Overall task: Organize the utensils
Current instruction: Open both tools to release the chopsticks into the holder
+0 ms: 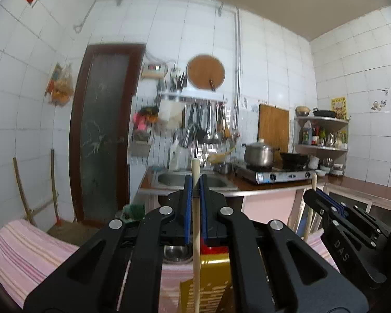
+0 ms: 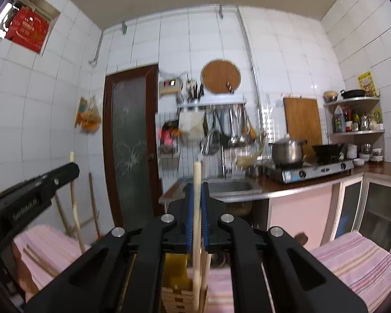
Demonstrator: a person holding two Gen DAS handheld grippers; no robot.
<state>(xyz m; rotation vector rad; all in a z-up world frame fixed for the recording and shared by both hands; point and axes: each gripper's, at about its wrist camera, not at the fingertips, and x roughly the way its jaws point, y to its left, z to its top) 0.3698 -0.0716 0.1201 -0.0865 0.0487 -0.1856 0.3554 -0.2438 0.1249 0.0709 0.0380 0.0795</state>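
Observation:
In the left wrist view, my left gripper [image 1: 195, 180] is shut on a pale wooden chopstick [image 1: 196, 234]. The chopstick stands upright between the blue pads, its top poking above the fingertips. To the right, my right gripper [image 1: 314, 195] holds a second chopstick [image 1: 310, 219] the same way. In the right wrist view, the right gripper [image 2: 197, 186] is shut on its upright chopstick [image 2: 197, 229]. The chopstick's lower end reaches down to a slatted wooden holder [image 2: 178, 297], where another stick [image 2: 205, 266] stands. The left gripper [image 2: 71, 169] comes in from the left with its chopstick [image 2: 75, 208].
A pink striped cloth [image 1: 26, 255] covers the surface below both grippers. On it are a gold box [image 1: 216, 271] and a steel bowl [image 1: 176, 253]. Across the room are a sink [image 1: 169, 180], a gas stove [image 1: 273, 174] with a pot, hanging utensils [image 1: 208, 122] and a dark door [image 1: 104, 135].

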